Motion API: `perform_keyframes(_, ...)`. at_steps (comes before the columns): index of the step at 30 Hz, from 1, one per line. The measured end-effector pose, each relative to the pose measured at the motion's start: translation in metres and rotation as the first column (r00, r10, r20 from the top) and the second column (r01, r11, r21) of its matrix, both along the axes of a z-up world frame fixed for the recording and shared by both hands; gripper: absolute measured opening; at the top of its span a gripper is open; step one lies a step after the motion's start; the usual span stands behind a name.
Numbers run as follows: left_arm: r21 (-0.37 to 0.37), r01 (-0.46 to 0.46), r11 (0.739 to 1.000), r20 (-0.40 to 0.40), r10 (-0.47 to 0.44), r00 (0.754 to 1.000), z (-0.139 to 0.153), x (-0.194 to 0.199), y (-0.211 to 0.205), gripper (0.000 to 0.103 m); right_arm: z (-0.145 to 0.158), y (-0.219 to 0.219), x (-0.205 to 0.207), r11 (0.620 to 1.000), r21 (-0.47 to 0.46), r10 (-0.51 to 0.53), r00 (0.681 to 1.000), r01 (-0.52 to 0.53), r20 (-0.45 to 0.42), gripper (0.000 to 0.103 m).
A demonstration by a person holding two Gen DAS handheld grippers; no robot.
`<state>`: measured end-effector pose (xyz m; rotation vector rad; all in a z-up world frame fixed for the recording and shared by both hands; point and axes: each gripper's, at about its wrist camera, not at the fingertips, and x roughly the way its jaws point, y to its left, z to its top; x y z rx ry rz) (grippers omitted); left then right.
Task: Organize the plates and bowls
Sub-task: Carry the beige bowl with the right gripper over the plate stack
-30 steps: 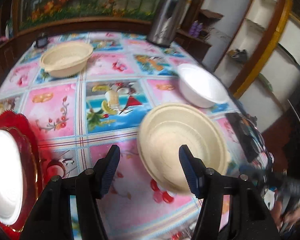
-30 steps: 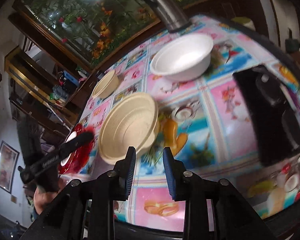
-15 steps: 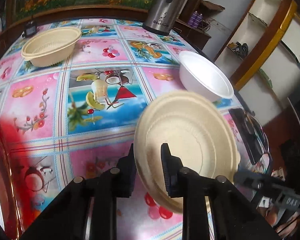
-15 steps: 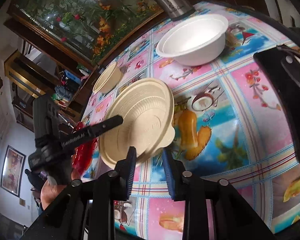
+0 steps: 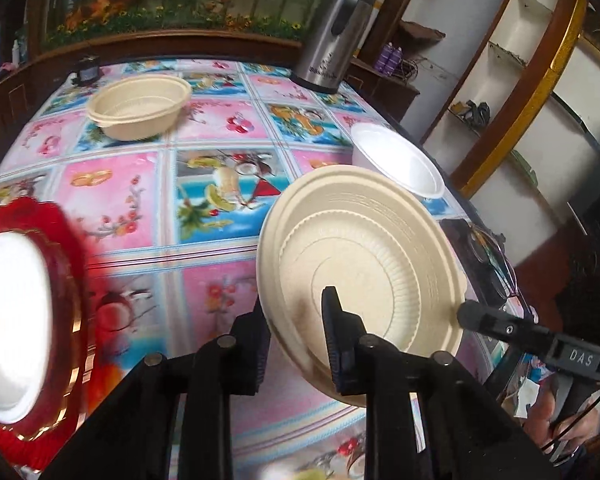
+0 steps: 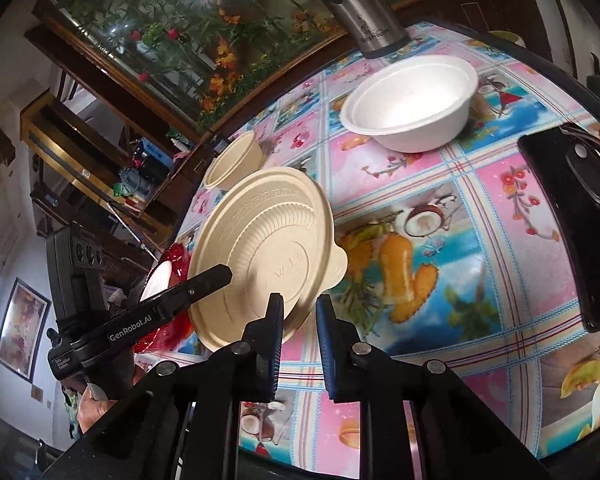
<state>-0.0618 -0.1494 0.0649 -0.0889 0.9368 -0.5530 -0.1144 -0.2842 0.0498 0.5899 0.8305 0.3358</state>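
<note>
We hold 1 tan bowl (image 5: 364,256) in left tool (image 5: 296,316); right tool (image 6: 300,320) narrow, probably empty; 2 bowls unstacked.

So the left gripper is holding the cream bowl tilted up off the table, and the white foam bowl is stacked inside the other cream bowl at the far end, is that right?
Not quite. The white foam bowl is not stacked: the right wrist view shows it standing alone on the tablecloth, apart from the far cream bowl, which holds nothing. The rest is right: the left gripper holds the near cream bowl by its rim, tilted up.
</note>
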Motion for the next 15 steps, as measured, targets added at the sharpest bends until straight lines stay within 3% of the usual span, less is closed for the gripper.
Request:
perform_keyframes(8, -0.006, -0.092, 0.996, 0.058, 0.092, 0.994, 0.023, -0.016, 0.054, 0.03, 0.027, 0.044, 0.014, 0.995, -0.027, 0.101, 0.994, -0.1, 0.044, 0.018)
perform_keyframes(15, -0.014, -0.199, 0.98, 0.093, 0.2, 0.976, 0.036, -0.025, 0.111, 0.031, 0.045, 0.101, 0.04, 0.976, -0.044, 0.215, 0.975, -0.213, 0.061, 0.018)
